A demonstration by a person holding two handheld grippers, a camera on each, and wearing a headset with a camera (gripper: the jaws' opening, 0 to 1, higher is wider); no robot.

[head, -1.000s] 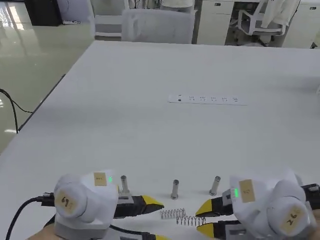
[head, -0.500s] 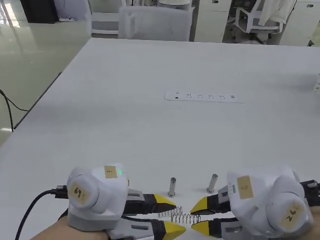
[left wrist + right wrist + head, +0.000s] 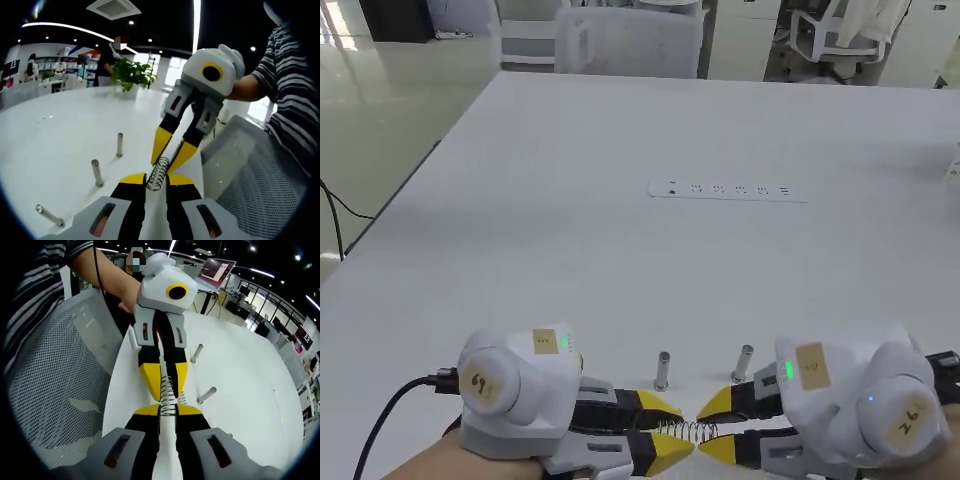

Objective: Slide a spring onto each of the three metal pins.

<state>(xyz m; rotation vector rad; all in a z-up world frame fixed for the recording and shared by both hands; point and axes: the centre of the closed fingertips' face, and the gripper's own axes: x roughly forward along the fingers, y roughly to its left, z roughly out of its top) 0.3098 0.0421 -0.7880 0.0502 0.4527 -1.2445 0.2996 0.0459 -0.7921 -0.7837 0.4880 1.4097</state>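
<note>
Job: nothing done yet. Three short silver metal pins (image 3: 96, 172) bare, near front edge of white table (image 3: 620, 250). Left gripper (image 3: 156, 181) pinches one end of thin wire coil spring (image 3: 168, 390); right gripper (image 3: 168, 411) hugs other end, cannot tell if squeezing. All three pins need springs.

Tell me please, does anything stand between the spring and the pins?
Nothing visible does. The spring sits between the tips of the left gripper and the right gripper. Two pins stand just beyond it on the bare table, with no object between.
</note>
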